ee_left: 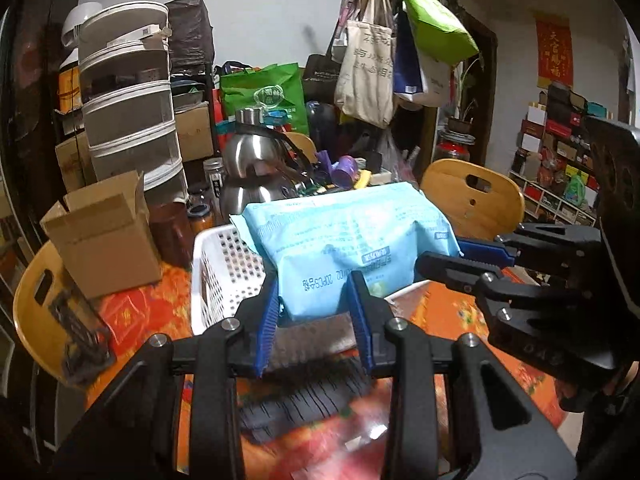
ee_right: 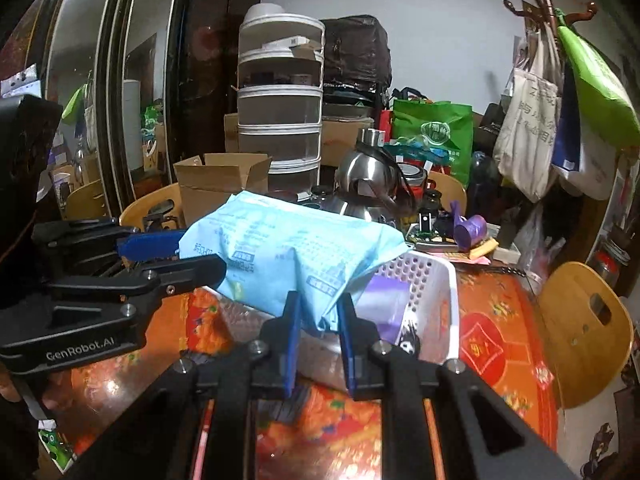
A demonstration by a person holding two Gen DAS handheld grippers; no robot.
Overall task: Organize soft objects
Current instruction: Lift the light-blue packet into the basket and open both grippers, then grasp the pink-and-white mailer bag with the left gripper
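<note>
A soft light-blue plastic pack (ee_left: 344,232) is held over a white perforated basket (ee_left: 216,276). My left gripper (ee_left: 316,300) is shut on the pack's near end. My right gripper (ee_right: 318,316) is shut on a pinched edge of the same pack (ee_right: 280,252); in the left wrist view it (ee_left: 460,256) reaches in from the right. In the right wrist view the left gripper (ee_right: 176,256) grips the pack's left end. The basket (ee_right: 440,280) holds a purple item (ee_right: 384,304).
The table has a red-orange patterned cloth (ee_right: 492,340). Behind the basket stand a steel kettle (ee_left: 256,168), an open cardboard box (ee_left: 104,236), jars and a tiered white organiser (ee_left: 128,92). Wooden chairs (ee_right: 584,340) flank the table. Bags hang on a coat rack (ee_left: 384,52).
</note>
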